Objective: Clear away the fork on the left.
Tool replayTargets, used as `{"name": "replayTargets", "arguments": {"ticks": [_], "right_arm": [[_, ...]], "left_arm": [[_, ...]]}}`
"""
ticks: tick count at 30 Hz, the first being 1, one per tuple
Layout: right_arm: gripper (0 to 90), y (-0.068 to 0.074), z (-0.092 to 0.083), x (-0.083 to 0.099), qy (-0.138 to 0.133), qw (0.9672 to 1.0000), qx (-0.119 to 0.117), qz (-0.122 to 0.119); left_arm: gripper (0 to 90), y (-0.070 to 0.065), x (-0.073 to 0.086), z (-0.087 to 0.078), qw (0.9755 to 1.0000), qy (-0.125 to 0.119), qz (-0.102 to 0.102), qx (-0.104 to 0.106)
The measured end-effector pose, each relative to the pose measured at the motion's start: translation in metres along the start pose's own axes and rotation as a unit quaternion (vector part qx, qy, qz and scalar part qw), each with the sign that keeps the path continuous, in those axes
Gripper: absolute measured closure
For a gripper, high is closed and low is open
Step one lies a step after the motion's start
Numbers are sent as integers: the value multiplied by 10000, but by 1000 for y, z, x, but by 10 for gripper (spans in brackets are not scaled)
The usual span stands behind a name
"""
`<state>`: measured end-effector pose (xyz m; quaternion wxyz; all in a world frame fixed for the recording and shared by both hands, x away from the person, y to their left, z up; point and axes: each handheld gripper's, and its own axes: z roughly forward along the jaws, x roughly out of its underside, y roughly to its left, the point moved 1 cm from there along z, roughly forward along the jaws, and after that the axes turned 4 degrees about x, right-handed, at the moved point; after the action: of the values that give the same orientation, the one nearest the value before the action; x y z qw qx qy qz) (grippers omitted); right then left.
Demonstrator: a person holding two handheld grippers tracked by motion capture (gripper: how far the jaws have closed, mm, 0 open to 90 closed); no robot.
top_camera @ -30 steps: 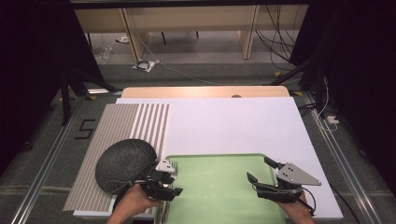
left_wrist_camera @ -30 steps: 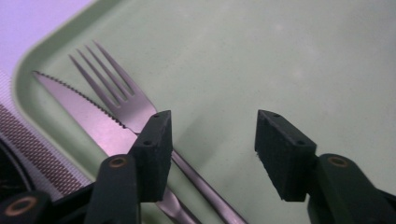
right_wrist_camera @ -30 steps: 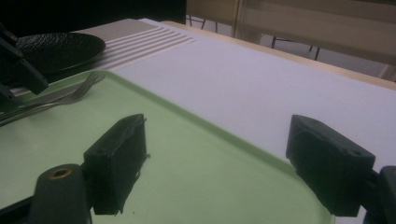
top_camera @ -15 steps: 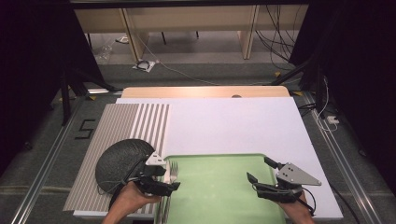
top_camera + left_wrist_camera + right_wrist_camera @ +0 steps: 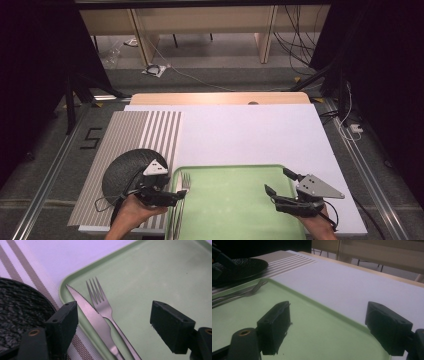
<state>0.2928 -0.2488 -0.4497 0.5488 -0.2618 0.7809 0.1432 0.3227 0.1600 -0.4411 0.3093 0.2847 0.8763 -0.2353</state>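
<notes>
Left gripper (image 5: pixel 176 196), lower left of the high view: jaws just been opening, now wide, nothing btwn them. Fork (image 5: pixel 103 307) & knife (image 5: pixel 91 316) lie side by side at the green tray's (image 5: pixel 235 172) left edge. Right gripper (image 5: pixel 277 184), lower right, open, empty. Only writing: "5" mark (image 5: pixel 90 138), left of the table.

Table evenly lit, surroundings dark; gripper views soft, w/ near fingers blurred.
</notes>
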Motion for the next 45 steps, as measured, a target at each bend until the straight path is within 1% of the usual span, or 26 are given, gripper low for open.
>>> {"name": "replayTargets", "arguments": {"ticks": [6,10,14,17,19,22,31,37,45], "right_arm": [[212,-1,0,0,2,10000,-4,18],[213,-1,0,1,10,10000,-2,31],[213,-1,0,1,15,10000,-3,39],[213,-2,0,1,19,10000,-1,34],[213,-2,-1,1,9,10000,5,37],[213,-1,-1,1,-7,10000,4,20],[214,-1,-1,0,-7,10000,-6,12],[214,-1,-1,0,-13,10000,-1,10],[213,-1,-1,0,-10,10000,2,1]], "left_arm": [[220,8,3,-9,9997,-141,-143,-119],[216,14,5,-15,9989,-301,-298,-208],[212,20,8,-21,9982,-362,-401,-270],[210,25,11,-27,9969,-470,-550,-319],[210,29,12,-30,9963,-512,-583,-365],[209,33,15,-34,9947,-612,-689,-458],[208,46,24,-43,9914,-671,-909,-665],[208,55,29,-49,9873,-766,-1110,-834],[208,66,37,-57,9812,-871,-1406,-998]]}}
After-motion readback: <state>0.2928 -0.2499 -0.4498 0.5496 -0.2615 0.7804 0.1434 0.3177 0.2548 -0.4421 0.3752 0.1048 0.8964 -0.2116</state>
